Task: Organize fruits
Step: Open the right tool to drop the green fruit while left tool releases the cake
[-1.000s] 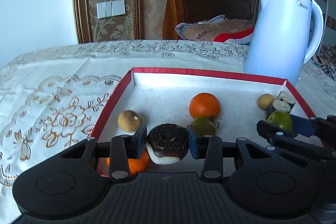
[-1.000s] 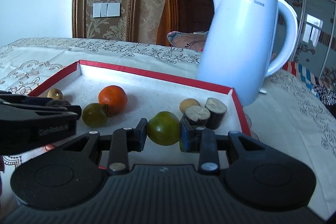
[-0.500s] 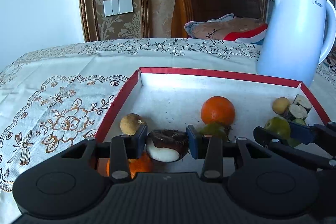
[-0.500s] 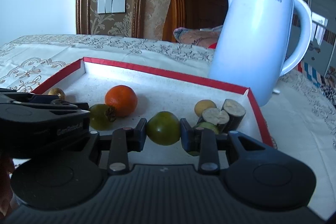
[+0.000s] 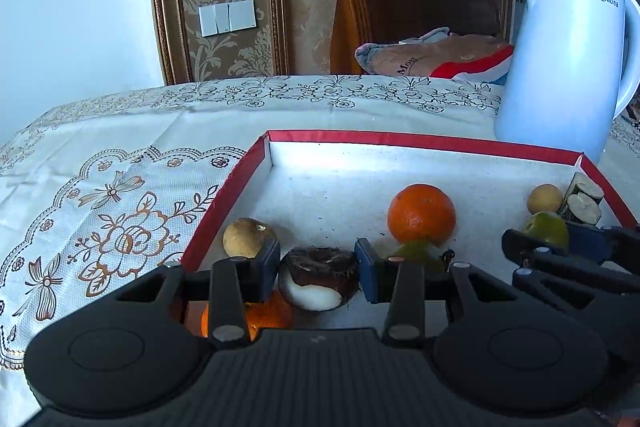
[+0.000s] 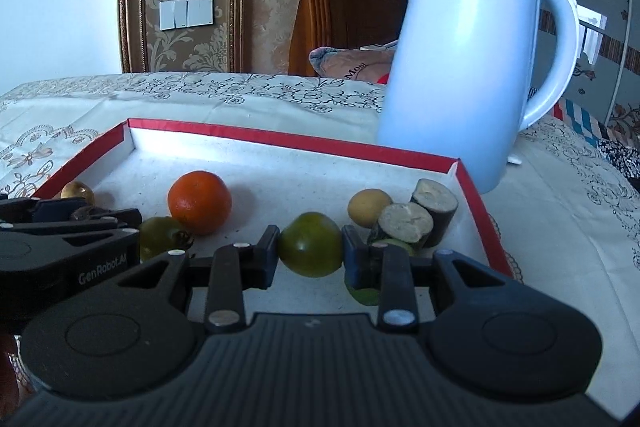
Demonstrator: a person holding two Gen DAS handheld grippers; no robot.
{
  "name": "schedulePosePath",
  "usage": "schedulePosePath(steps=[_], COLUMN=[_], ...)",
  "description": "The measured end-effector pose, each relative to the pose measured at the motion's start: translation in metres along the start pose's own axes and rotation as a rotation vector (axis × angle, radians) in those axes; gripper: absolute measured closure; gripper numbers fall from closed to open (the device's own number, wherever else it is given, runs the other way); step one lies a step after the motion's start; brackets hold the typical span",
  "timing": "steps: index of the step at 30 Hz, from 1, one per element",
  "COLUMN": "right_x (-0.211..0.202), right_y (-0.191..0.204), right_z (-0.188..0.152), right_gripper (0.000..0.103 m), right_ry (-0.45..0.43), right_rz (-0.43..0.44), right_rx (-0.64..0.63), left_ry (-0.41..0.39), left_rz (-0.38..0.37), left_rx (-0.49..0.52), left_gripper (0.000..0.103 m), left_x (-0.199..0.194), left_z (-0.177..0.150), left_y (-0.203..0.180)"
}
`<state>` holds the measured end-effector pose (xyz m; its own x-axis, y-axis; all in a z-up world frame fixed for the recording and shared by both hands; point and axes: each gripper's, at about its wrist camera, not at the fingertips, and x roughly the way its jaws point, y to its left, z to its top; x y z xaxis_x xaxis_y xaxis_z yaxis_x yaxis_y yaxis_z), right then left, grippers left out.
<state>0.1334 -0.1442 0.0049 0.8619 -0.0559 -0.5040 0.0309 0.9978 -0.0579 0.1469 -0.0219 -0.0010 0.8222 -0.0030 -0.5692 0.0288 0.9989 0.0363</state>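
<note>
The left gripper (image 5: 318, 277) has its jaws clenched on a dark brown fruit with a white underside (image 5: 318, 279), holding it over the near left part of a shallow red-rimmed tray (image 5: 400, 138) with a white floor. Just behind the left jaw a small tan fruit (image 5: 246, 237) sits by the tray's left wall, and an orange (image 5: 260, 315) shows partly beneath the gripper at the near edge. The right gripper (image 6: 310, 247) grips a green round fruit (image 6: 310, 245) between its jaws, over the near right part of the same tray. Further in, a second orange (image 6: 199, 202) rests on the tray floor with another green fruit (image 6: 162, 237) touching its near left side. Toward the right wall lie a small yellowish fruit (image 6: 367, 207) and two short cut stalk pieces (image 6: 420, 217) side by side, touching each other. A bit of light green fruit (image 6: 366, 293) peeks out under the right jaw. The tray stands on a tabletop covered with an embroidered white cloth (image 5: 100, 163), and a white electric kettle (image 6: 464, 67) stands just behind the tray's far right corner. A wooden chair (image 5: 400, 7) is beyond the tabletop.
</note>
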Motion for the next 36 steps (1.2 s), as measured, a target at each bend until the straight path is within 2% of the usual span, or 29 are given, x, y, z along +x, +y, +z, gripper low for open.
schedulePosePath(steps=[9,13,17,25,31,34,36], right_x=[0.001,0.0,0.001,0.001,-0.001,-0.003,-0.004], right_y=[0.003,-0.005,0.002,-0.004,-0.004,-0.007,-0.009], right_z=[0.0,0.002,-0.001,-0.001,-0.003,-0.003,-0.004], right_gripper=[0.073,0.074,0.074,0.073,0.057,0.05,0.036], right_ry=[0.006,-0.002,0.004,0.018,0.007,0.008,0.016], right_rz=[-0.002,-0.037,-0.046,-0.021,-0.014,0.022,0.013], right_rx=[-0.006,0.022,-0.018,0.029,0.041,0.067,0.079], left_ry=[-0.013,-0.018,-0.024,-0.03,-0.034,-0.038,-0.041], left_rz=[0.0,0.005,0.008,0.006,0.0,-0.003,-0.005], left_rx=[0.004,0.007,0.015,0.016,0.018,0.027,0.026], left_gripper=[0.063,0.063,0.062,0.062,0.059,0.055,0.054], left_x=[-0.002,-0.002,-0.003,-0.002,-0.002,-0.003,-0.004], left_z=[-0.003,-0.003,-0.004,-0.005,-0.006,-0.007,-0.007], left_y=[0.0,-0.002,-0.004,-0.003,-0.003,-0.004,-0.004])
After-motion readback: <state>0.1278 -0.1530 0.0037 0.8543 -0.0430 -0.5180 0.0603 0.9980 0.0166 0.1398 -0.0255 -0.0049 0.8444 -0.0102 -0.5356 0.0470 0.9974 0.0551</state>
